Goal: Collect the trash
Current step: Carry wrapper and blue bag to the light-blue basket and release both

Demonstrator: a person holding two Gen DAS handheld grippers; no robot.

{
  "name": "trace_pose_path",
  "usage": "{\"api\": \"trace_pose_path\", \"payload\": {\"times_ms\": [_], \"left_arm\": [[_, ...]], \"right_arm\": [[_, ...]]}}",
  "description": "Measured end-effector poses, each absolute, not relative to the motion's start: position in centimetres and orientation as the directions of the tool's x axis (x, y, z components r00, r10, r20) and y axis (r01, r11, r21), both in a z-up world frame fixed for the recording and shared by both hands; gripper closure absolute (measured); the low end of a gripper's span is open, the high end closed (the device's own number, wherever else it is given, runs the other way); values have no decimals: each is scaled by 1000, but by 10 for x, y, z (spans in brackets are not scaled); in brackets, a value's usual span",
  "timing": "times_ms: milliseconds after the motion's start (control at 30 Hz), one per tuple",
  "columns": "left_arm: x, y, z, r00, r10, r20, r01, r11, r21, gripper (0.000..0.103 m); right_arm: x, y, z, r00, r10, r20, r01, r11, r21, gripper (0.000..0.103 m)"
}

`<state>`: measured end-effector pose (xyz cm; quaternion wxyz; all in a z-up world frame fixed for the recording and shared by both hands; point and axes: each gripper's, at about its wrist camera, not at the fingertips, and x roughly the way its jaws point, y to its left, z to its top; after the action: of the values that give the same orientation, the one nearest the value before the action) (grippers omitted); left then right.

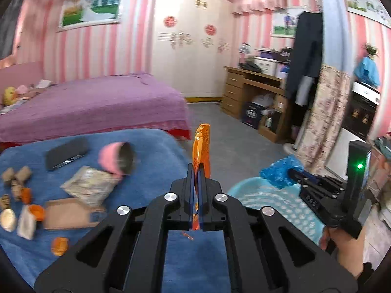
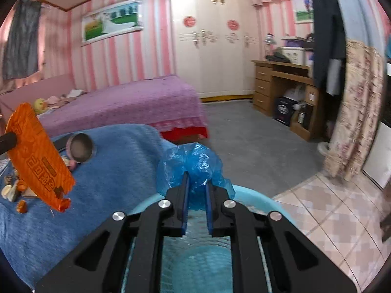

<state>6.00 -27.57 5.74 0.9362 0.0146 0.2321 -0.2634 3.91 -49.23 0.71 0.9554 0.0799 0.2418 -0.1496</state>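
My left gripper (image 1: 196, 171) is shut on an orange snack wrapper (image 1: 202, 146), held upright above the blue-covered table (image 1: 151, 146); the wrapper also shows in the right wrist view (image 2: 36, 156). My right gripper (image 2: 197, 183) is shut on a crumpled blue plastic bag (image 2: 195, 163) and holds it over a light blue perforated basket (image 2: 251, 197). The bag (image 1: 281, 171) and basket (image 1: 268, 202) also show at the right of the left wrist view. More trash lies on the table: a silver packet (image 1: 90, 185), brown cardboard (image 1: 66, 212), orange scraps (image 1: 59, 245) and a pink cup (image 1: 117, 158) on its side.
A dark flat object (image 1: 67, 152) lies at the table's far side. A purple bed (image 1: 92, 102) stands behind the table, a white wardrobe (image 1: 190, 44) and a wooden desk (image 1: 251, 97) farther back. Grey floor (image 2: 246, 141) and pink tiles (image 2: 330, 214) lie to the right.
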Motion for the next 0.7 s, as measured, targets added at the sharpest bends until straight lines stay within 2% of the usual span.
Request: {"api": "trace_pose_path", "payload": {"times_ms": [233, 367, 400, 467, 500, 533, 700], "left_arm": [[48, -341, 38, 681, -562, -469, 589, 801, -105, 102], [50, -363, 19, 668, -544, -508, 594, 801, -77, 101], [54, -366, 16, 664, -540, -517, 594, 801, -74, 98], [61, -367, 8, 652, -529, -543, 592, 803, -70, 76], [66, -369, 4, 655, -511, -557, 583, 810, -58, 52], [68, -368, 3, 664, -500, -557, 575, 817, -48, 40], [81, -350, 4, 714, -447, -538, 520, 854, -20, 19]], "right_arm": [[21, -535, -1, 816, -297, -496, 407, 904, 128, 91], [18, -544, -5, 810, -304, -502, 420, 897, 134, 91], [18, -544, -6, 809, -304, -503, 421, 897, 134, 91], [16, -543, -9, 808, -304, -505, 420, 898, 131, 91], [14, -542, -12, 805, -307, -508, 423, 897, 128, 91], [11, -543, -14, 803, -306, -511, 424, 896, 130, 91], [8, -543, -21, 797, -299, -525, 426, 895, 136, 91]]}}
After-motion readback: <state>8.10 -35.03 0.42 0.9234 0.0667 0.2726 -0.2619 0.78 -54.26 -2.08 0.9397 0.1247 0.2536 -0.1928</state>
